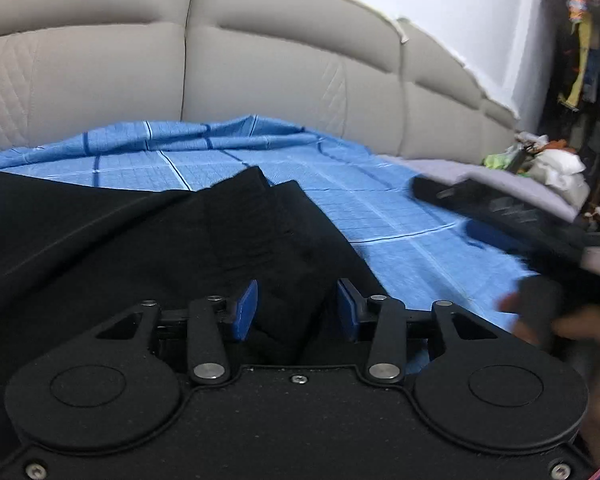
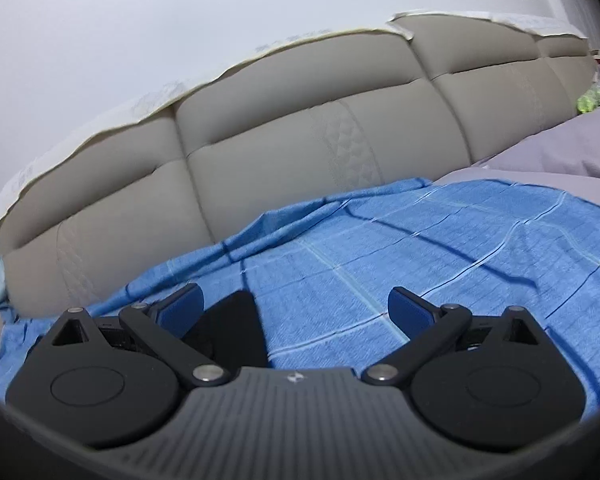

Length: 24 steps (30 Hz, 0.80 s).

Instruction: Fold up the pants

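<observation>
One pair of black pants [image 1: 120, 248], folded, on blue checked sheet [image 1: 380, 208]; left gripper [image 1: 296, 308] jaws apart above the cloth; right gripper [image 2: 296, 304] jaws wide, empty.

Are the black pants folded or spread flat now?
Folded, at least partly: the black pants lie in overlapping layers with creases on the blue sheet.

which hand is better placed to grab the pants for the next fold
Left, probably. The left tongs hang open right over the black pants, with cloth between the pads. The right tongs are open mostly over the bare blue sheet.
</observation>
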Each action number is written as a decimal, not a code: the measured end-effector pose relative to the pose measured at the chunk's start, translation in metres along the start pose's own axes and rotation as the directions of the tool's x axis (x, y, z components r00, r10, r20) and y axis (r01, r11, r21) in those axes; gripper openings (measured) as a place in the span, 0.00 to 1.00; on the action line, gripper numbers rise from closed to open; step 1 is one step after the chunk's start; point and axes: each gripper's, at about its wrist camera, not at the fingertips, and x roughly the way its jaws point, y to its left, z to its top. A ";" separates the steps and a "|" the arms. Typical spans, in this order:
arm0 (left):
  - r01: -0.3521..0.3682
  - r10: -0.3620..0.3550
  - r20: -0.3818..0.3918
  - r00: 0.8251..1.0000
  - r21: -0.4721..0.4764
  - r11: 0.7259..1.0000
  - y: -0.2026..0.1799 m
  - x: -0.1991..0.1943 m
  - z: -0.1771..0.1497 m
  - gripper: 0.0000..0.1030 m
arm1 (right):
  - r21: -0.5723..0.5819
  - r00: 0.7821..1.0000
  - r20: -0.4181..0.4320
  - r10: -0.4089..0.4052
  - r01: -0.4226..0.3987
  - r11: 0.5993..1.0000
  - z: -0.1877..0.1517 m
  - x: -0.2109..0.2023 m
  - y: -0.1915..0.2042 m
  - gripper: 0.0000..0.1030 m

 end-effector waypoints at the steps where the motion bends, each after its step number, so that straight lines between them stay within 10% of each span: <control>1: 0.007 -0.006 0.007 1.000 -0.013 1.000 0.001 -0.015 -0.002 0.40 | -0.008 1.000 -0.009 0.011 -0.011 1.000 -0.002 0.002 0.002 1.00; 6: -0.085 0.094 0.089 0.992 -0.094 0.992 0.038 -0.069 0.003 0.39 | -0.126 0.997 -0.049 0.061 -0.067 0.990 -0.021 -0.002 0.031 1.00; 11: -0.344 0.354 0.041 0.934 -0.153 0.926 0.075 -0.084 -0.014 0.22 | -0.281 0.991 -0.098 0.095 -0.119 0.952 -0.045 -0.013 0.065 1.00; 18: -0.425 0.427 -0.020 0.904 -0.152 0.892 0.090 -0.062 -0.038 0.21 | -0.336 0.978 -0.202 0.043 -0.111 0.935 -0.068 0.012 0.091 1.00; 24: -0.331 0.336 -0.042 0.941 -0.316 0.889 0.100 -0.068 -0.035 0.22 | -0.289 0.977 -0.189 0.095 -0.148 0.946 -0.066 -0.004 0.089 0.52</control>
